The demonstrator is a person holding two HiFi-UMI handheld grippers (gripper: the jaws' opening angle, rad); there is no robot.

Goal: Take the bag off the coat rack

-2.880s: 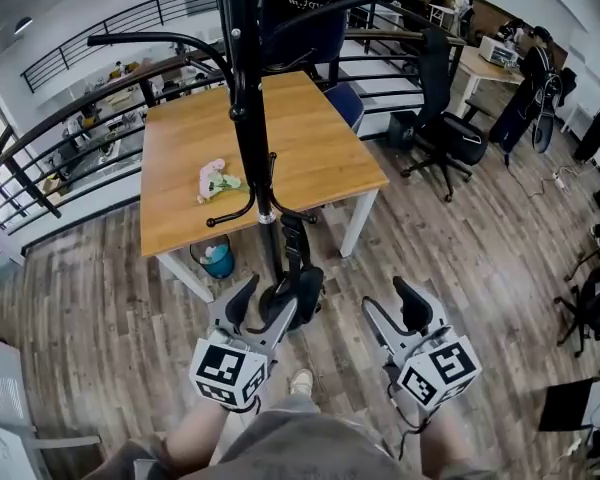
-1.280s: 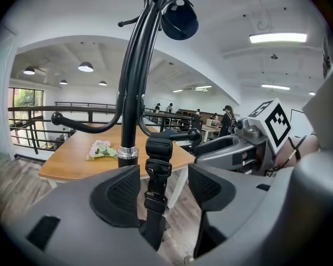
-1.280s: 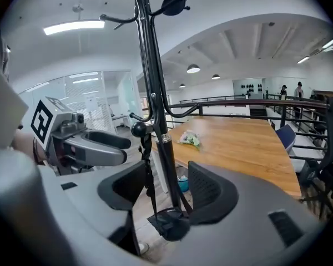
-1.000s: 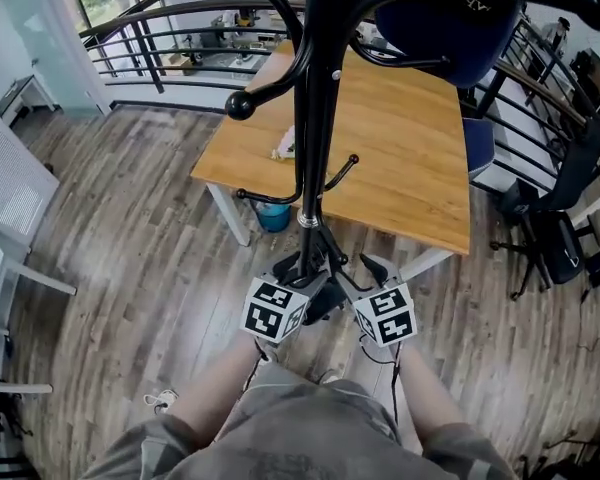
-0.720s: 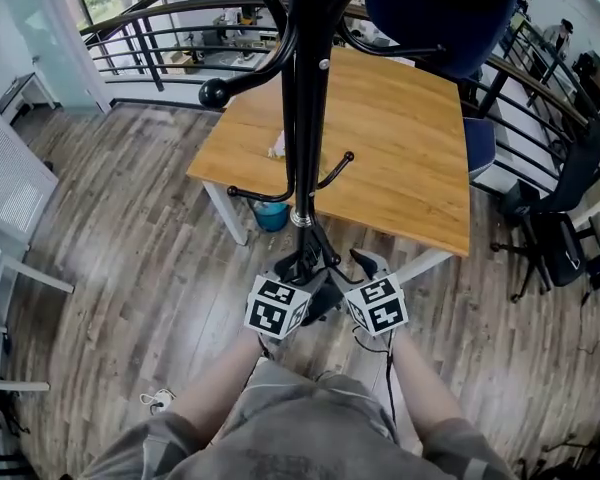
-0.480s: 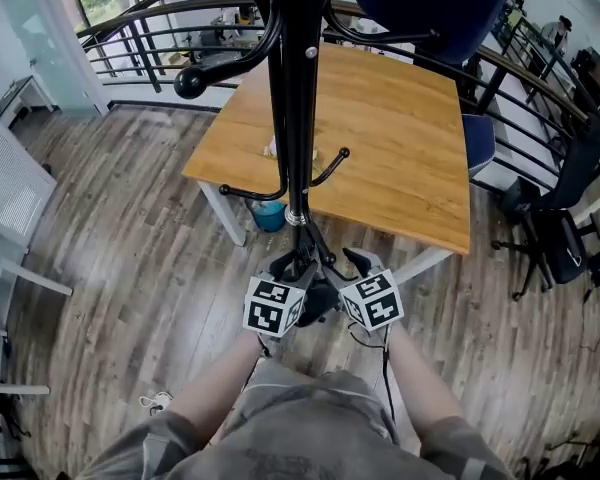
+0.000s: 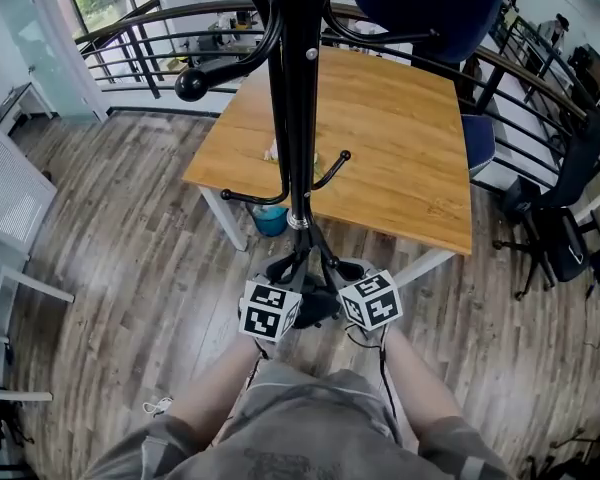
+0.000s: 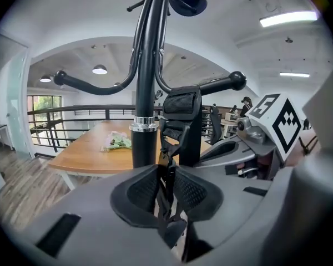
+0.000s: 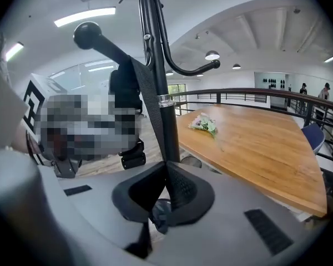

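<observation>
A black bag (image 7: 317, 306) hangs low on the black coat rack (image 7: 294, 118), partly hidden behind both marker cubes. My left gripper (image 7: 292, 276) is at the bag's left; its jaws are closing, and the pads press a thin black strap with a buckle (image 8: 167, 151). In the left gripper view that gripper (image 8: 166, 188) sits just before the pole (image 8: 144, 93) and a padded shoulder strap (image 8: 181, 123). My right gripper (image 7: 330, 271) is at the bag's right. In its own view the right gripper (image 9: 166, 190) is shut on a flat webbing strap (image 9: 149, 101) that runs up to a hook.
A dark blue bag (image 7: 430, 3) hangs high on the rack. A wooden table (image 7: 400, 158) with a small flower bunch (image 9: 204, 124) stands just behind the pole, with a railing (image 7: 130, 43) beyond it. Curved hook arms (image 7: 225, 68) reach out above my grippers. Office chairs (image 7: 550, 228) stand at the right.
Both grippers have come in closer around the rack's pole, at the hanging black bag. Their jaws, wide before, have closed onto its straps.
</observation>
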